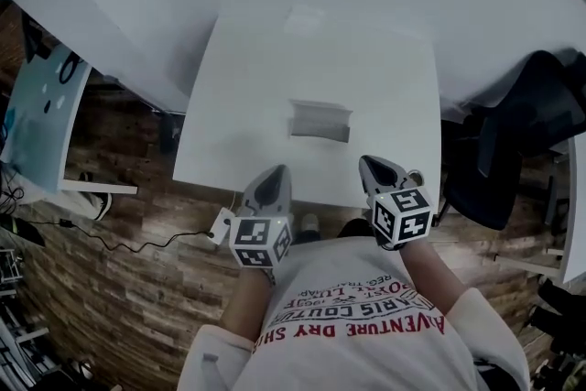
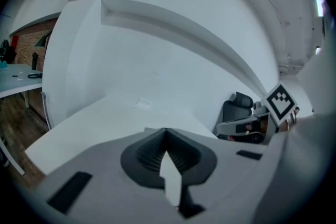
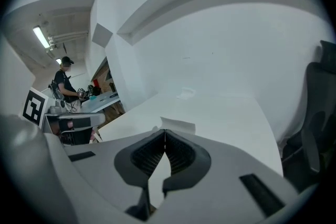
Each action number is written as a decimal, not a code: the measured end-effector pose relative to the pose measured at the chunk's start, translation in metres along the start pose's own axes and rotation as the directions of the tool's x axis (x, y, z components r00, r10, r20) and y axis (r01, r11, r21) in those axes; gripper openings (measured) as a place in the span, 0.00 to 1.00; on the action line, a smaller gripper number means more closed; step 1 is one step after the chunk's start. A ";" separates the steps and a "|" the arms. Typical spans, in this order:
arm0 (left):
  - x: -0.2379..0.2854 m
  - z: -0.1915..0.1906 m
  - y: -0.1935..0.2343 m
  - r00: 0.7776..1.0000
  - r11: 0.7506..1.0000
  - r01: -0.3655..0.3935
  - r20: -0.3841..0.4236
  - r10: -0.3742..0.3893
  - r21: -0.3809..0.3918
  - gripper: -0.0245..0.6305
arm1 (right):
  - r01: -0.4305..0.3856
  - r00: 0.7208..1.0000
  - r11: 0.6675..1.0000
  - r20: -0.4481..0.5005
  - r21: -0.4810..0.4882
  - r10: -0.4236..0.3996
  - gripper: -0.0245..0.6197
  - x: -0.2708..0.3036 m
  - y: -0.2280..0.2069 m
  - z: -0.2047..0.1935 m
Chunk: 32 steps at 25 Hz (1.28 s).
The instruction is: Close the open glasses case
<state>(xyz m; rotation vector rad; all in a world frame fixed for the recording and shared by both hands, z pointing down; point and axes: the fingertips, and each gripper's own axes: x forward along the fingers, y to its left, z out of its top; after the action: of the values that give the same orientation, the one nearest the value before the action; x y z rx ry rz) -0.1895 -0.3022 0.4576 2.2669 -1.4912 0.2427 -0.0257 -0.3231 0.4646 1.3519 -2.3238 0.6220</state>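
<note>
An open grey glasses case (image 1: 320, 121) lies near the middle of the white table (image 1: 247, 96), its lid raised. In the right gripper view the glasses case (image 3: 178, 125) peeks out just past the jaw tips. My left gripper (image 1: 273, 181) hovers over the table's near edge, left of and short of the case, jaws shut with nothing between them. My right gripper (image 1: 377, 171) hangs at the near edge on the case's right, also shut and empty. The left gripper (image 2: 166, 130) hides the case in its own view.
A black office chair (image 1: 513, 151) stands right of the table. A small white patch (image 1: 304, 19) lies at the table's far side. A second table (image 1: 41, 119) is at the left, with cables on the wood floor (image 1: 110, 279). A person (image 3: 64, 84) stands far off.
</note>
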 end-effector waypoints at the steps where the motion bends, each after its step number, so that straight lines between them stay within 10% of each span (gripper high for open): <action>1: 0.007 -0.003 0.002 1.000 1.000 0.010 -0.017 -0.010 -0.001 0.03 | 0.005 1.000 1.000 -0.006 0.003 -0.005 0.06 0.006 -0.003 0.001; 32: 0.165 -0.101 0.046 0.927 0.997 -0.034 -0.375 0.003 -0.075 0.03 | -0.091 0.980 0.996 -0.174 0.022 0.093 0.06 0.175 -0.075 0.018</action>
<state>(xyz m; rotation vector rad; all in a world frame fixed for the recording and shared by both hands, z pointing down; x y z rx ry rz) -0.1548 -0.4126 0.6194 2.0028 -1.2945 0.5769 -0.0431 -0.4903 0.5558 1.1512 -2.2536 0.7549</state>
